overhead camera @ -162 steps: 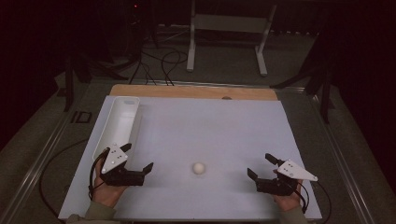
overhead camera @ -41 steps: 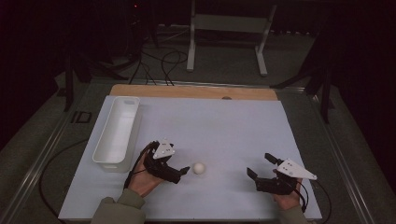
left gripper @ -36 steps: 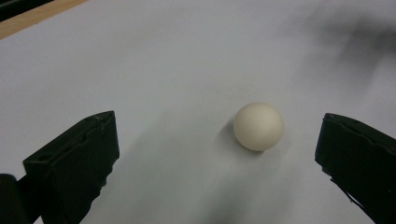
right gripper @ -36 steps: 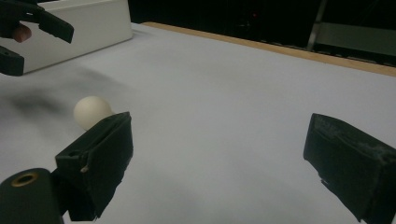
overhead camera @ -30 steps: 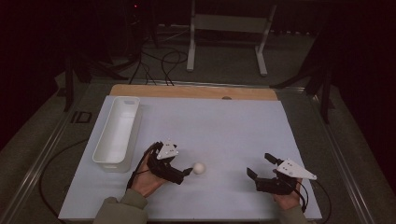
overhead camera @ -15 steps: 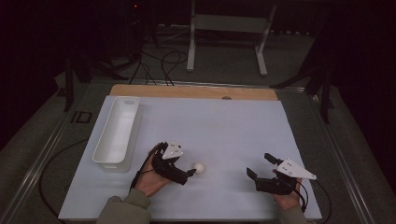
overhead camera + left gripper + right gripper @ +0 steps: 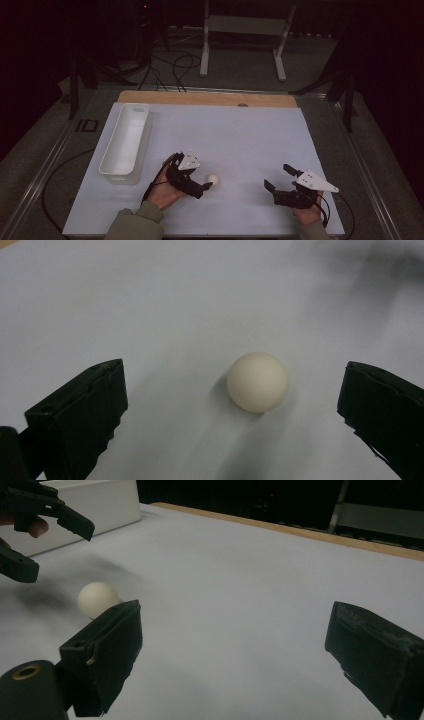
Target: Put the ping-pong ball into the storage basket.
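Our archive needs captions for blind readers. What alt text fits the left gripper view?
A small cream ball rests on a pale table, lying between the two open black jaws of the left tool, nearer the right-hand jaw and touching neither. A soft shadow falls beside the ball.

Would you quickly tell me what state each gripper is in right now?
Left gripper: open, jaws either side of the white ball, not touching it.
Right gripper: open, holding nothing.

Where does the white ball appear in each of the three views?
High view: white ball low centre, just off the left hand-held gripper.
Left gripper view: centre, between the open jaws, touching neither.
Right gripper view: left, behind the near jaw.
Shared landmark: the white sheet under the ball.
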Motion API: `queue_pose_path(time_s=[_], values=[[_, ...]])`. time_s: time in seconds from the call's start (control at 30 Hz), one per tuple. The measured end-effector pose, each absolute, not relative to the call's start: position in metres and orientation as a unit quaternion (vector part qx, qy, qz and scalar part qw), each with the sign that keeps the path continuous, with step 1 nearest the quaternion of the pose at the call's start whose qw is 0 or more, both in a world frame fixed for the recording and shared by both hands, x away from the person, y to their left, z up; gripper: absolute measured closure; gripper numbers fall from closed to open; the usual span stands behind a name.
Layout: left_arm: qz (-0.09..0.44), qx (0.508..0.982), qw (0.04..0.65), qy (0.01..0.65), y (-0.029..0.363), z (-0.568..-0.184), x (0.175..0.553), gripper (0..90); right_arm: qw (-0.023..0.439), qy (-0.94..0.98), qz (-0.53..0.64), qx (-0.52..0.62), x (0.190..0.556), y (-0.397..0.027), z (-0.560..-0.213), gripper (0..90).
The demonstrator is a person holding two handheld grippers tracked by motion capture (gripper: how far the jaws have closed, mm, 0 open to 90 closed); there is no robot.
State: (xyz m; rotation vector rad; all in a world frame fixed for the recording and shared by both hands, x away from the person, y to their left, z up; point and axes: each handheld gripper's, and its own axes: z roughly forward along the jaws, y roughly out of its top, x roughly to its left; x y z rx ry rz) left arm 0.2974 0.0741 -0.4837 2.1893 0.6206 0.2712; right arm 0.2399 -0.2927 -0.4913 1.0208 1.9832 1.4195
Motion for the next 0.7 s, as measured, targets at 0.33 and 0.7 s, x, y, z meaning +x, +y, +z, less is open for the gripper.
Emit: queue_pose_path(time_s=[0.33,0.7], values=[[0.100,0.875,0.406,0.242,0.0696,-0.4854,0.2998,0.1,0.247,0.727,0.520,0.375,0.2402,-0.2927,-0.4914,7.9],[0.088,0.882,0.396,0.238,0.0636,-0.4881,0.3028,0.5,0.247,0.726,0.520,0.375,0.2403,-0.2931,-0.4915,7.9]])
